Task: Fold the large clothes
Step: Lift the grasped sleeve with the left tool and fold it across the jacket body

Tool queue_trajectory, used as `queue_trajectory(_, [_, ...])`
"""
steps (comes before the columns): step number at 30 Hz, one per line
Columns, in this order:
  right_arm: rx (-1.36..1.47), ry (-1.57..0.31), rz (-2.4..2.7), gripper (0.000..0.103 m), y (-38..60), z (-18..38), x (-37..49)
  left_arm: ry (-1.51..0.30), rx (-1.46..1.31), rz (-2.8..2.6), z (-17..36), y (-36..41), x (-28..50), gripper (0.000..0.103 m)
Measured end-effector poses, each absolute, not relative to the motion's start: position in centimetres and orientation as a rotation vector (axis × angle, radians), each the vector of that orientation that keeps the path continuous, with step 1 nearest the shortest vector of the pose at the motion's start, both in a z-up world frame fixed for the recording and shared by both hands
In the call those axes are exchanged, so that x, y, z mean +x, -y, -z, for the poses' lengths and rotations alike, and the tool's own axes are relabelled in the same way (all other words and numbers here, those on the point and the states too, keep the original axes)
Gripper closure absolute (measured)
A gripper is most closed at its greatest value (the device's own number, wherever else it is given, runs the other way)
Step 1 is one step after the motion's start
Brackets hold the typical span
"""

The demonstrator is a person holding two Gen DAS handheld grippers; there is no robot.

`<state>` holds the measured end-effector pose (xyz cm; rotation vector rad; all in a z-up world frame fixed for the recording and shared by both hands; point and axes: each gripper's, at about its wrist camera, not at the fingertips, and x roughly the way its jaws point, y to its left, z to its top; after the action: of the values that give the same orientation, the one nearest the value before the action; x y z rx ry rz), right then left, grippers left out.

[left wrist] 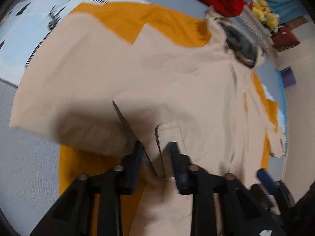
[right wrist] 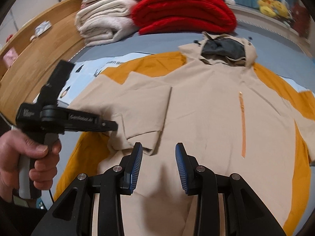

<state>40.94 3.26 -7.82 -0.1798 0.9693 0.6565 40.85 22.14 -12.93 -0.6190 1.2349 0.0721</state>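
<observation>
Left gripper (left wrist: pixel 156 147): pinching the jacket (left wrist: pixel 177 82) cuff (left wrist: pixel 169 135).
Right gripper (right wrist: pixel 159 149): spread, hanging over the jacket's hem, gripping nothing.

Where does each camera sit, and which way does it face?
Left wrist: on the left gripper, looking steeply down at the beige jacket; its fingers straddle the sleeve cuff.
Right wrist: on the right gripper, facing over the jacket toward the hood; the left hand shows.
Shared: jacket, red blanket, yellow plush toys.
</observation>
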Motion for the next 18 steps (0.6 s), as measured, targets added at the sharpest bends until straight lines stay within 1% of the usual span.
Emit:
queue_trajectory(1, [-0.185,-0.968,-0.665,0.067,-3.4,7.9,40.9,-1.207,-0.608,-0.039,12.3,-21.8,41.1,0.101])
queue_trajectory(5, [-0.201,-0.952,-0.702,0.067,-4.1,7.9,40.7,-1.078,-0.587,0.129,9.1,-20.1,41.6,0.103])
queue_trajectory(7, [-0.209,-0.945,-0.719,0.067,-4.5,8.0,40.6,-1.048,-0.599,0.216,8.2,-18.9,42.0,0.103])
queue_trajectory(11, [-0.231,-0.936,-0.753,0.067,-5.2,8.3,40.3,-1.029,-0.581,0.312,7.3,-17.0,42.5,0.103])
queue_trajectory(15, [-0.238,-0.954,-0.751,0.067,-5.5,9.0,40.5,-1.035,-0.645,0.350,7.5,-17.2,42.8,0.103])
queue_trajectory(18, [-0.223,-0.980,-0.731,0.067,-5.3,9.6,41.0,-1.050,-0.626,0.350,7.6,-17.2,42.9,0.103])
